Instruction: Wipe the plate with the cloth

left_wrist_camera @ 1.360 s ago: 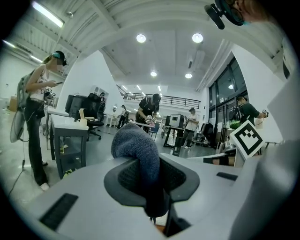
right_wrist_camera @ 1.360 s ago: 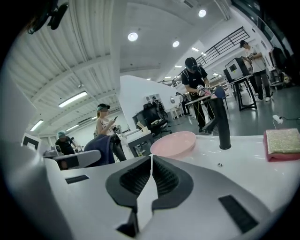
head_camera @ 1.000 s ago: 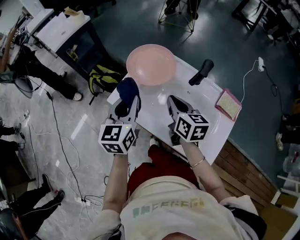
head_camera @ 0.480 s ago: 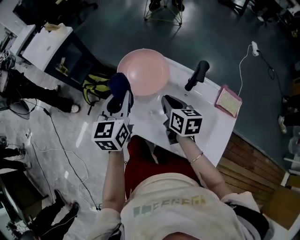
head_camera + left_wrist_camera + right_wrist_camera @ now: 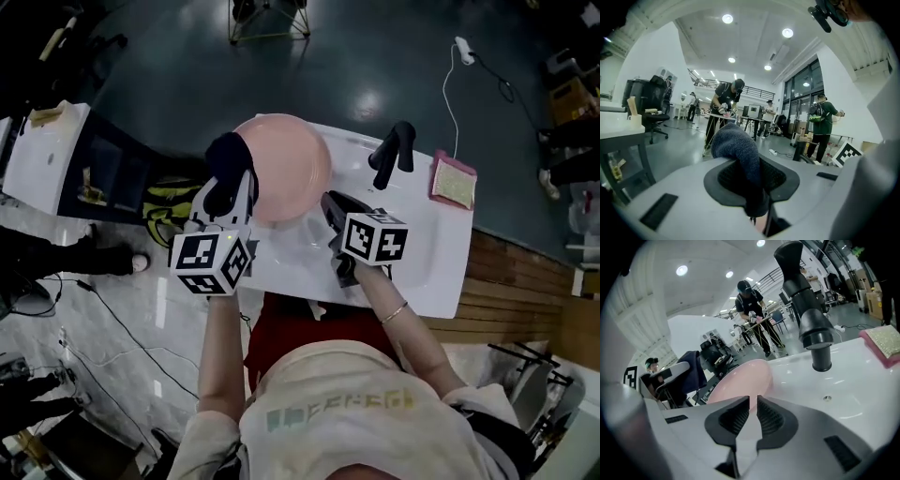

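A round pink plate lies on the white counter; it also shows in the right gripper view. My left gripper is shut on a dark blue cloth, which bulges up between the pads and hangs at the plate's left rim. My right gripper is just right of the plate's near edge. Its jaws are shut with nothing between them and point at the plate's rim.
A black faucet stands on the counter right of the plate, tall and close in the right gripper view. A pink sponge lies at the far right. People work at tables on the floor beyond.
My left gripper has carried the cloth forward, from below the plate's near-left edge up to its left rim. The right gripper has moved closer to the plate and lower over the counter.
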Available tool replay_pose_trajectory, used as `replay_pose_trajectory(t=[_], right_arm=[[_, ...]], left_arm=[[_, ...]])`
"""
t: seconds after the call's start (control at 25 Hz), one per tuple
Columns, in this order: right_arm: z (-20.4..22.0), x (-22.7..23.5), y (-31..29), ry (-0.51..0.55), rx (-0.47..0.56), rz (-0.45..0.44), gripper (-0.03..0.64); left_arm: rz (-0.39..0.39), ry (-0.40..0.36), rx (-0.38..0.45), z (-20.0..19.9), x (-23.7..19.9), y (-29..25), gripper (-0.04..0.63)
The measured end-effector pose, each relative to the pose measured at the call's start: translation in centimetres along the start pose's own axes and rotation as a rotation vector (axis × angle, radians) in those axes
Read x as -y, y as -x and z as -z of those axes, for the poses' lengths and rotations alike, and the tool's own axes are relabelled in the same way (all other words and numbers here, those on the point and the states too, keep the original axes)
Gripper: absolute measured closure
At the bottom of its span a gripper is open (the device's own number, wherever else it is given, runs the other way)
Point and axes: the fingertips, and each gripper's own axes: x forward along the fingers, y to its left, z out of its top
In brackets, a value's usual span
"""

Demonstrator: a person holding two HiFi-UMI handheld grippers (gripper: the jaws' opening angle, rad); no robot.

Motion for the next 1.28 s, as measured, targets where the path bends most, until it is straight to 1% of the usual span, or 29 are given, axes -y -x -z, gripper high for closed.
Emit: replay_pose_trajectory(t=[0.12, 0.28, 0.4, 0.56, 0.6, 0.68, 0.8, 1.04, 1.28], right_arm=[[-0.3, 0.1, -0.9, -0.043, 0.016, 0.052, 0.575], [-0.7, 0.6, -1.0, -0.080, 0.049, 0.126, 0.575], [-1.1, 0.8, -1.0, -0.107, 0.083, 0.156, 0.574], [-0.6, 1.7, -0.5, -0.146, 0.102, 0.210, 0.572], [-0.5, 1.9, -0.5, -0.153, 0.108, 0.227, 0.564], [-0.3, 2.2, -0.6, -0.165, 0.123, 0.248, 0.509], [-0.1, 2.1, -0.8, -0.178, 0.136, 0.246, 0.506], [-0.2, 1.9, -1.4, -0.202, 0.121, 0.240, 0.499], [-1.2, 2.3, -2.4, -0.248, 0.099, 0.230, 0.462]], left_arm=[[0.065, -0.017, -0.007, -1.1, -1.6, -1.5, 0.515], [0.146, -0.025, -0.014, -2.1, -2.5, -3.1, 0.515], [0.212, -0.025, -0.028, -2.1, -2.4, -4.5, 0.515], [0.319, -0.019, -0.075, -1.0, -1.1, -6.7, 0.515], [0.342, -0.019, -0.086, -0.7, -0.8, -7.1, 0.515], [0.380, -0.020, -0.103, -0.4, -0.6, -7.9, 0.515], [0.419, -0.017, -0.123, 0.0, -0.3, -8.8, 0.515], [0.476, -0.030, -0.175, 1.0, 0.4, -10.4, 0.515], [0.510, -0.045, -0.245, 2.5, 0.7, -11.4, 0.515]])
